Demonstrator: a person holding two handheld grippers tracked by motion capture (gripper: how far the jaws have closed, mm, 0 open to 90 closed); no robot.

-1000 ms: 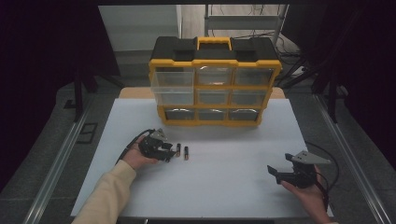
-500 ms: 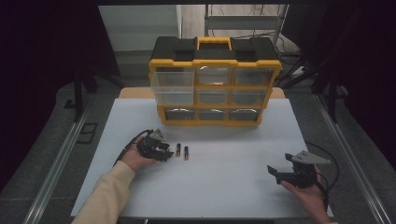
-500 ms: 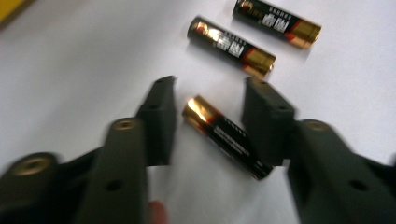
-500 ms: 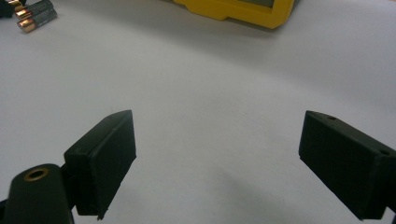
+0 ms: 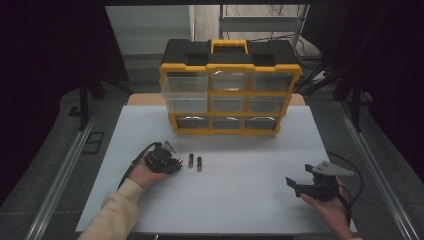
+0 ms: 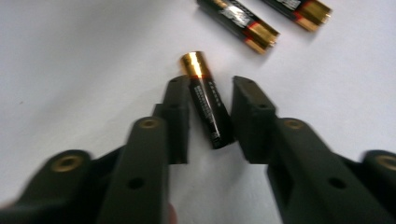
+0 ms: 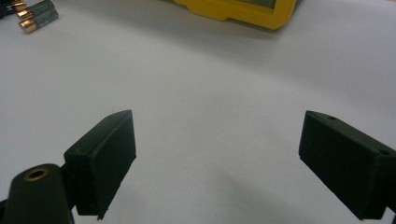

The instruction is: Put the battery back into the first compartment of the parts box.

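Note:
Low over the white table top [image 5: 240,200], my left gripper [image 5: 175,162] [image 6: 211,84] has its jaws on either side of a black and gold battery [image 6: 205,98] that lies slanted between them. The jaws have just been closing. The pads sit very near the battery, and a strip of table shows beside the right pad, so they stand open. Two more batteries [image 5: 191,160] [image 5: 199,163] lie just past it, also seen as batteries [image 6: 238,21] [image 6: 299,7] in the left gripper view. At the front right, my right gripper [image 5: 296,186] [image 7: 219,135] is open wide over bare table.
A yellow and black drawer organizer [image 5: 230,95] [image 7: 243,9] stands at the back of the table, its top-left clear drawer [image 5: 185,85] pulled out. Metal rails run along both sides of the table. The two loose batteries [image 7: 37,18] show far off in the right gripper view.

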